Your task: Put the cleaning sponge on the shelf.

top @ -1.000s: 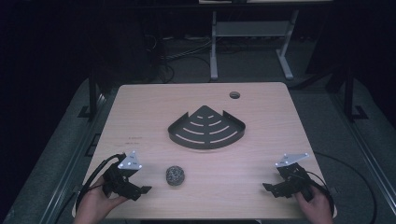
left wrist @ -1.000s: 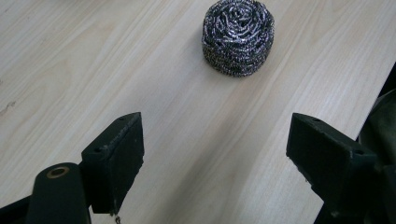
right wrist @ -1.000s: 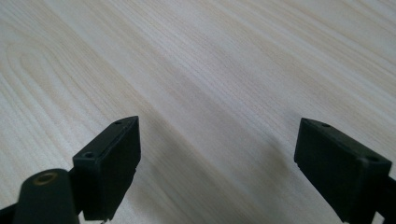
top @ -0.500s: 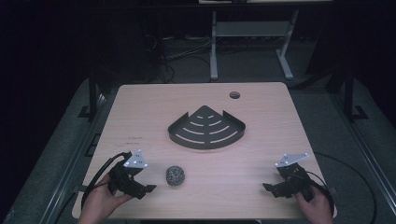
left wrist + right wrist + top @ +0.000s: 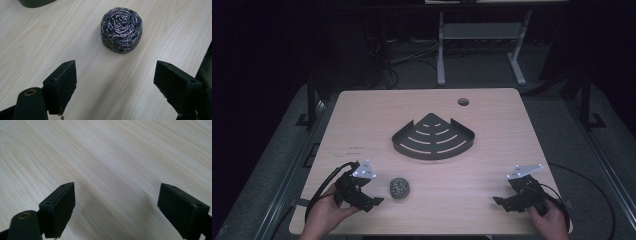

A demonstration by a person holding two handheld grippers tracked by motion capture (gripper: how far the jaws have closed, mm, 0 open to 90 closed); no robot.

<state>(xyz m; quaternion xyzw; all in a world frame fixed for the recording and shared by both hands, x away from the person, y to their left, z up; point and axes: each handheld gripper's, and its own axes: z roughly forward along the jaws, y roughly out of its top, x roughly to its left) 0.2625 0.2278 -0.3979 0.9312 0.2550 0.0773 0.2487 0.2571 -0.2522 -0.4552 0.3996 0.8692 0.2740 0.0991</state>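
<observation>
Now my left gripper (image 5: 115, 82) has closed in on the steel scourer (image 5: 121, 29), jaws wide, scourer just ahead on the surface (image 5: 472, 180), untouched. Judgement: approach nearly complete, grasp next. My right gripper (image 5: 116, 205) rests apart, jaws wide, holding nothing.

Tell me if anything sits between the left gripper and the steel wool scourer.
Nothing visible does. The left gripper has its jaws open, and bare wooden table lies between them and the steel wool scourer, which stands apart just ahead.
</observation>
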